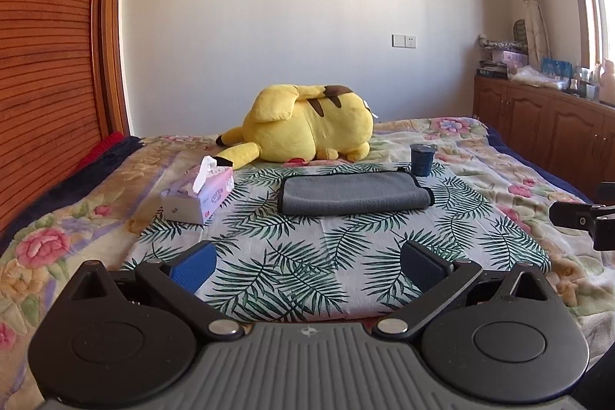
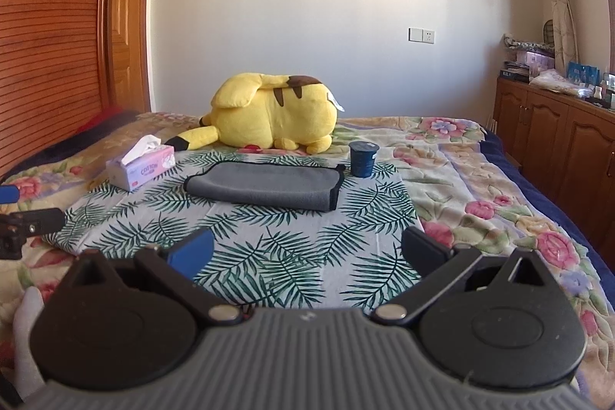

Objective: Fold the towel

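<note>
A grey towel with a dark edge [image 1: 351, 194] lies folded over into a long flat band on a palm-leaf cloth [image 1: 307, 256] on the bed; it also shows in the right wrist view [image 2: 269, 185]. My left gripper [image 1: 307, 266] is open and empty, low over the cloth's near part, well short of the towel. My right gripper [image 2: 307, 254] is open and empty, also short of the towel. Part of the right gripper shows at the left view's right edge [image 1: 584, 218], and part of the left gripper at the right view's left edge [image 2: 23, 225].
A yellow plush toy [image 1: 307, 125] lies behind the towel. A tissue box [image 1: 200, 195] stands to the towel's left and a dark blue cup [image 1: 422, 160] at its far right corner. Wooden cabinets [image 1: 546, 133] line the right wall, a wooden headboard [image 1: 46, 64] the left.
</note>
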A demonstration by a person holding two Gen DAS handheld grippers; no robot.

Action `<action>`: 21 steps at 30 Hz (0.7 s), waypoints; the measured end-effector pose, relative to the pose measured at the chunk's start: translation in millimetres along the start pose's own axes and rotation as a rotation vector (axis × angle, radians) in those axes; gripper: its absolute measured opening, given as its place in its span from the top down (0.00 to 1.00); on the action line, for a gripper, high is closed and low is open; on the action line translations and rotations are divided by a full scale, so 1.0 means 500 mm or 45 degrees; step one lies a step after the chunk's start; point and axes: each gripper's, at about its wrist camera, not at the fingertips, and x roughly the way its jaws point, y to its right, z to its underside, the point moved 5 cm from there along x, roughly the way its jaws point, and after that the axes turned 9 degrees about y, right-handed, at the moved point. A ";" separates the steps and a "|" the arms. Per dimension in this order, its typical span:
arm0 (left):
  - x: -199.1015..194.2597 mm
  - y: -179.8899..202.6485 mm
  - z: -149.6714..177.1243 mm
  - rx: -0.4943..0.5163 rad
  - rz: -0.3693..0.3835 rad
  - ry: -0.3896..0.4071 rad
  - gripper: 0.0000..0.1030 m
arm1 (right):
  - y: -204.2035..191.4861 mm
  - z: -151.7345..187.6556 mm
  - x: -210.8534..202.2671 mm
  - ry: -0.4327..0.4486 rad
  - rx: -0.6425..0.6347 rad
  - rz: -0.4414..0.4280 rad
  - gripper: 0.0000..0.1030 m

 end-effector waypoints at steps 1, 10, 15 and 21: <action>-0.001 0.001 0.000 0.007 -0.002 0.006 0.16 | 0.000 -0.001 -0.001 0.004 0.001 0.001 0.00; -0.004 -0.005 -0.005 -0.010 -0.004 0.024 0.16 | 0.004 -0.003 -0.004 0.026 0.005 0.015 0.00; -0.010 -0.010 -0.010 -0.026 -0.011 0.044 0.16 | 0.007 -0.009 -0.009 0.062 0.001 0.021 0.00; -0.017 -0.011 -0.013 -0.018 -0.017 0.069 0.16 | 0.011 -0.014 -0.016 0.102 -0.002 0.035 0.00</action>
